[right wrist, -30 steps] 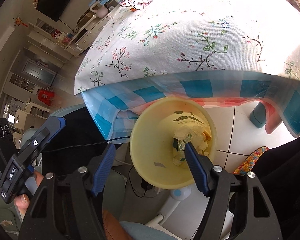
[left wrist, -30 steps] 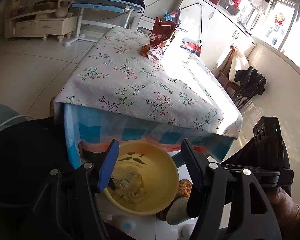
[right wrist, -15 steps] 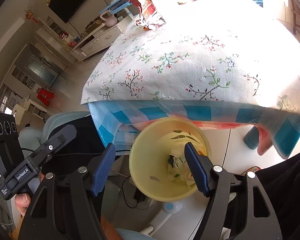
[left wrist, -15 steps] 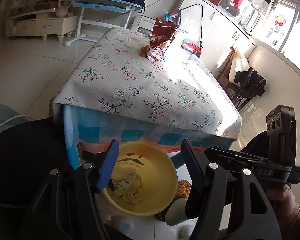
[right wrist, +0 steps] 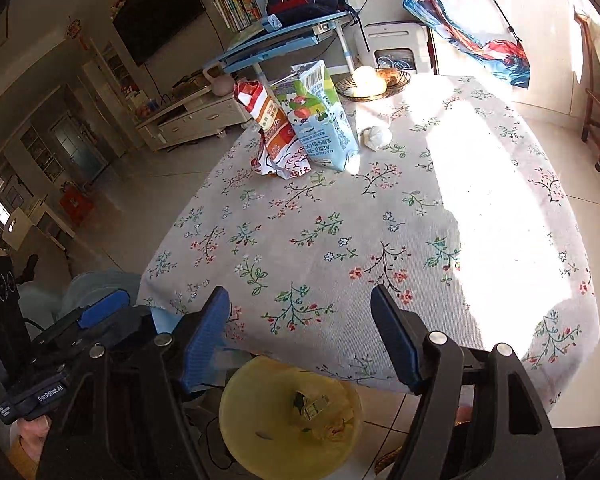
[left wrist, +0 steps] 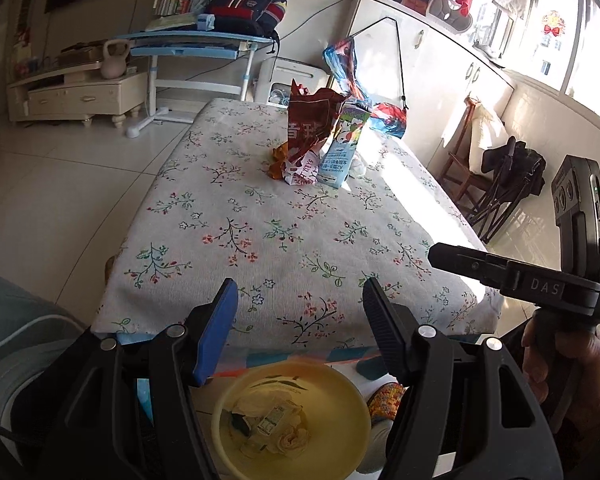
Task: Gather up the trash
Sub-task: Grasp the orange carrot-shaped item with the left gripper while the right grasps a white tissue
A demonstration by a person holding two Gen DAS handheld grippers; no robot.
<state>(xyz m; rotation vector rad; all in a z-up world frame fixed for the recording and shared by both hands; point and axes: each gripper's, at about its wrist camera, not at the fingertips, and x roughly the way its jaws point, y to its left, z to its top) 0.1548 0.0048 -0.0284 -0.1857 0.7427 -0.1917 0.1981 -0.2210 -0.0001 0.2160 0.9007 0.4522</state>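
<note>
A yellow bin (left wrist: 340, 404) with crumpled trash inside stands on the floor below the table's near edge; it also shows in the right wrist view (right wrist: 260, 408). On the far part of the floral tablecloth (left wrist: 260, 220) stand a red snack bag (left wrist: 308, 124), a milk carton (left wrist: 342, 144) and a crumpled wrapper (left wrist: 296, 172). The right wrist view shows the carton (right wrist: 324, 120), the snack bag (right wrist: 270, 128) and a white paper ball (right wrist: 376, 136). My left gripper (left wrist: 298, 316) is open and empty above the near table edge. My right gripper (right wrist: 300, 320) is open and empty there too.
A glass dish (right wrist: 374, 80) with food sits at the table's far end. Beyond it are a blue desk (left wrist: 196, 44) with a backpack, a white cabinet (left wrist: 432, 52) and a wooden chair (left wrist: 472, 152). The right gripper's body (left wrist: 540, 280) shows at right in the left wrist view.
Both grippers have risen from over the yellow bin to above the table's near edge. Both stay open and empty.
</note>
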